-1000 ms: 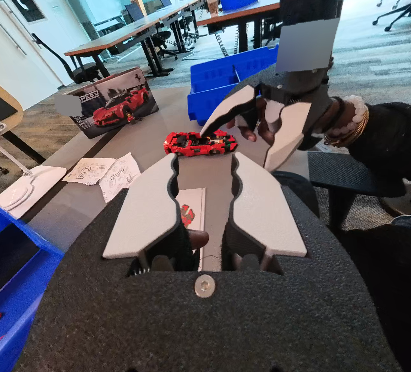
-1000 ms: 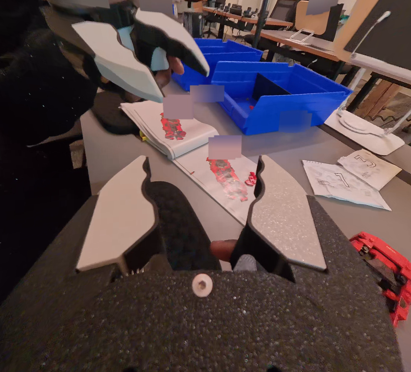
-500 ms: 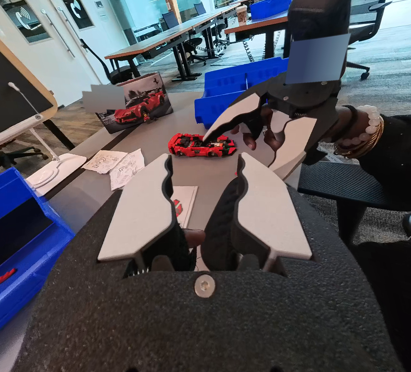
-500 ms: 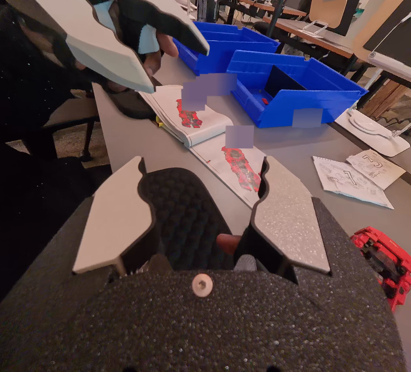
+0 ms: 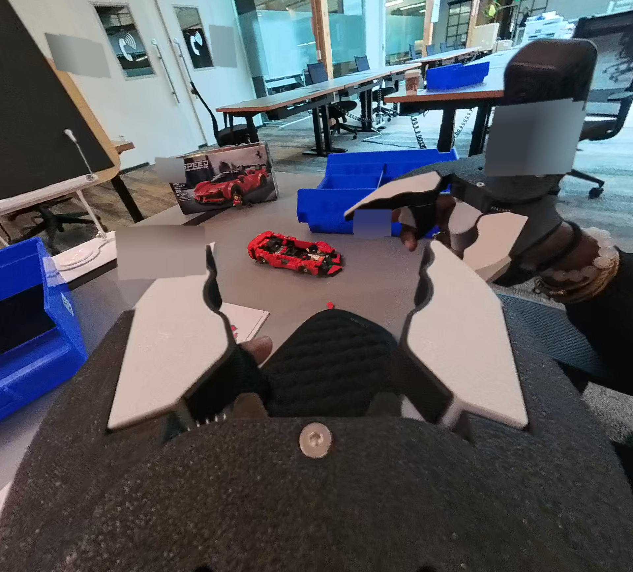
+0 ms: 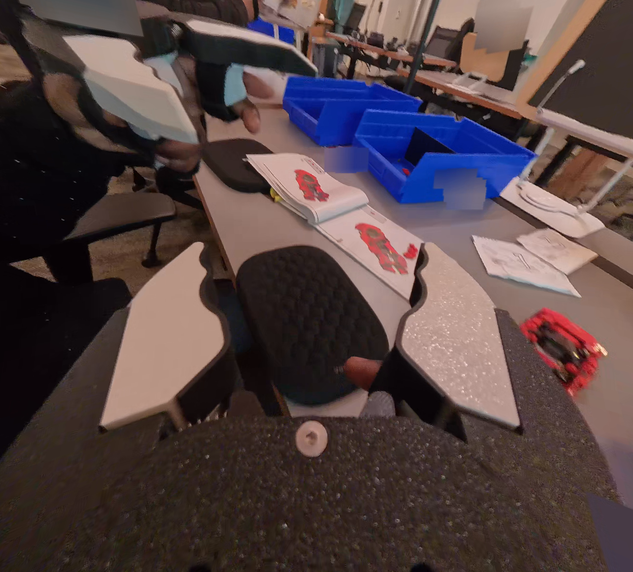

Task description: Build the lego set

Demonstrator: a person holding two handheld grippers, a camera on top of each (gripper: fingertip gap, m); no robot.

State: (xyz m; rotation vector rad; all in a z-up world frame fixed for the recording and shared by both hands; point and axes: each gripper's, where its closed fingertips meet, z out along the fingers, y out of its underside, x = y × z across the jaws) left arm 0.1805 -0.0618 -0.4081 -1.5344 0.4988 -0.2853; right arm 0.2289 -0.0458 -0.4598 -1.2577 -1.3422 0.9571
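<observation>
Left claw (image 5: pixel 315 268): spread wide, empty, near red car (image 5: pixel 294 253)
Right claw (image 6: pixel 310 269): spread wide, empty, beside car

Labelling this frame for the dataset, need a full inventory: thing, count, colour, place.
lego car: 1, red, mid table, on its wheels
set box: 1, grey with red car picture, far edge of the table
bins: 3 on this table, blue; two side by side near the booklet, one by the far edge
instruction booklet: 1, white, open, near table edge
paper bags: 2, white, flat, between the car and the lamp base
lamp base: 1, white, table corner
loose piece: 1, red, small, before the car
table: 1, grey
left tongs: 1, white fingers, open, empty
right tongs: 1, white fingers, open, empty
</observation>
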